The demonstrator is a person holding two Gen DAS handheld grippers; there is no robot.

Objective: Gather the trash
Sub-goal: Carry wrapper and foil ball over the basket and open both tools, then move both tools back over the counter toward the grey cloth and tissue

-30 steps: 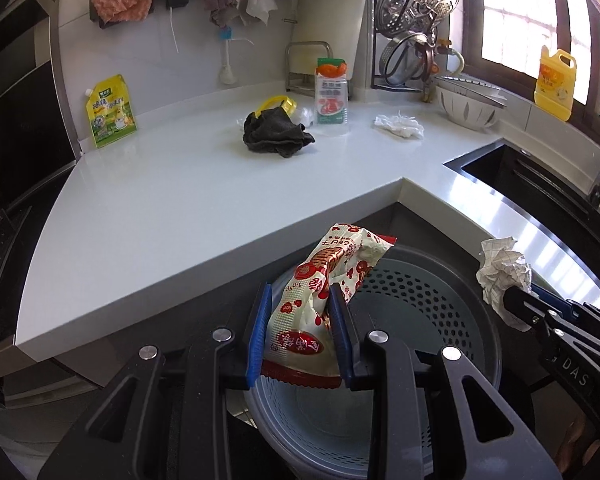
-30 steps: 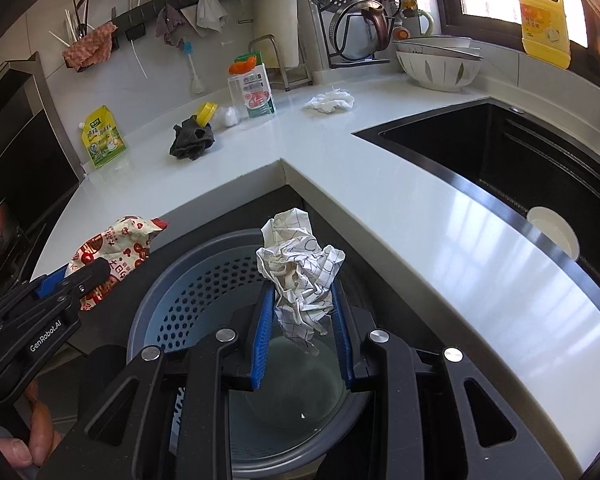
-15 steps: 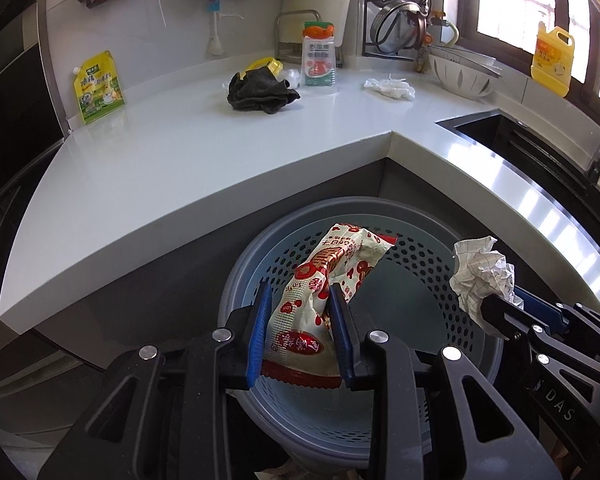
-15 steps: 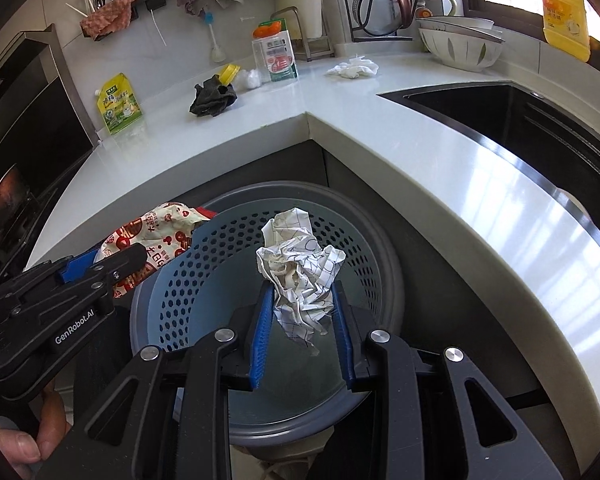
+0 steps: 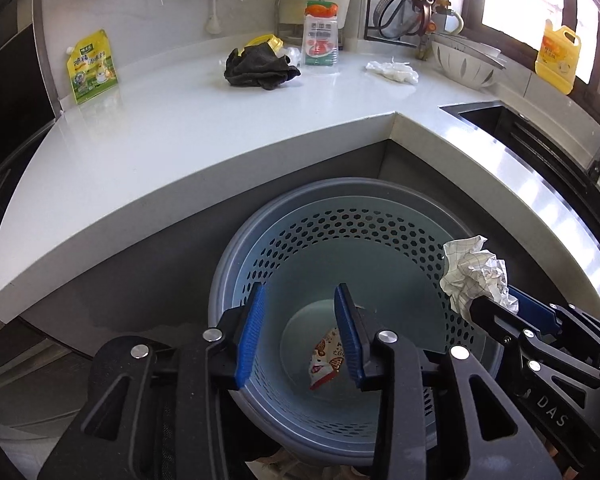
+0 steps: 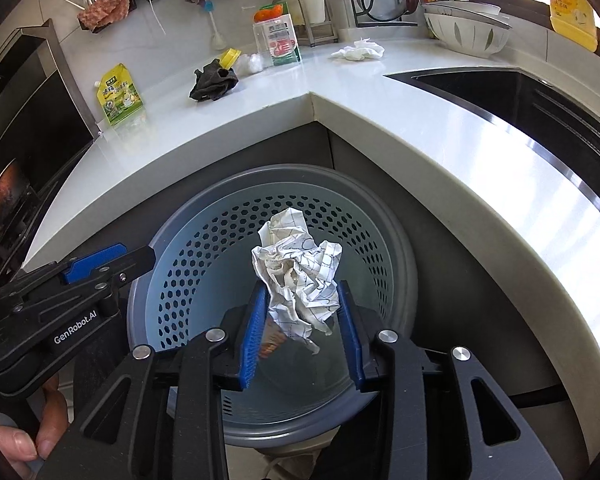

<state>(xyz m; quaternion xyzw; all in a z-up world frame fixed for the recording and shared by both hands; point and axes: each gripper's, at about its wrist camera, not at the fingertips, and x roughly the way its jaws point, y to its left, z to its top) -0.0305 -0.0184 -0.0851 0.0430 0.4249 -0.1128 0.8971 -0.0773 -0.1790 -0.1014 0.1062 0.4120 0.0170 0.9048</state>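
Observation:
A round blue-grey perforated bin [image 5: 340, 232] stands on the floor below the counter corner. My left gripper [image 5: 300, 320] hangs over it with its jaws opening and nothing between them. The red-and-white snack wrapper [image 5: 326, 360] lies on the bin's bottom. My right gripper [image 6: 302, 300] is over the same bin [image 6: 203, 248], jaws opening. The crumpled checked paper ball [image 6: 300, 276] still sits between its blue pads, touching both. In the left wrist view this paper ball [image 5: 474, 276] is at the right gripper's [image 5: 480, 308] tip, above the bin's right rim.
On the white L-shaped counter [image 5: 179, 140] lie a dark cloth [image 5: 259, 66], a white tissue [image 5: 392, 70], a yellow-green pouch [image 5: 91, 66] and a carton [image 5: 320, 36]. A black sink [image 6: 500, 92] lies to the right. A hand [image 6: 39, 432] holds the left gripper [image 6: 139, 260].
Both grippers sank closer to the bin. The left jaws opened and the wrapper dropped to the bin's bottom. The right jaws widened with the paper ball still between them.

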